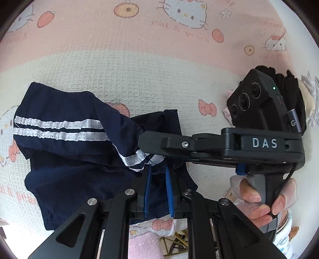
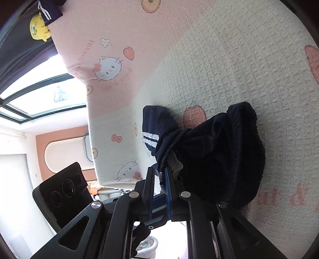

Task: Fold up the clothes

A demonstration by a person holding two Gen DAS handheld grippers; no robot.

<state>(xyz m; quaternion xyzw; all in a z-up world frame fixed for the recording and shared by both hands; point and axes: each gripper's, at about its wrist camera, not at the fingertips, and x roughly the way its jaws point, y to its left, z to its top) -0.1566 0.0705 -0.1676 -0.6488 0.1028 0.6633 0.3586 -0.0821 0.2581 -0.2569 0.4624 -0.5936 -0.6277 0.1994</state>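
Observation:
Navy shorts (image 1: 65,151) with two white side stripes lie partly lifted off a cat-print bedsheet (image 1: 139,75). My left gripper (image 1: 158,169) points steeply down, its blue pads shut on a navy fold at the shorts' near edge. My right gripper (image 1: 143,145) reaches in from the right, held by a hand (image 1: 257,199), and is clamped on the cloth just above the left one. In the right wrist view the right gripper (image 2: 159,171) pinches the drawstring and waistband of the bunched shorts (image 2: 215,151). The left gripper's housing (image 2: 61,187) shows at lower left.
A yellow plush toy (image 2: 38,27) and another navy striped garment (image 2: 48,10) sit at the bed's far corner. The sheet's edge (image 2: 91,139) drops off beside a bright window (image 2: 45,95). A pink towel (image 1: 141,245) lies below the bed's near edge.

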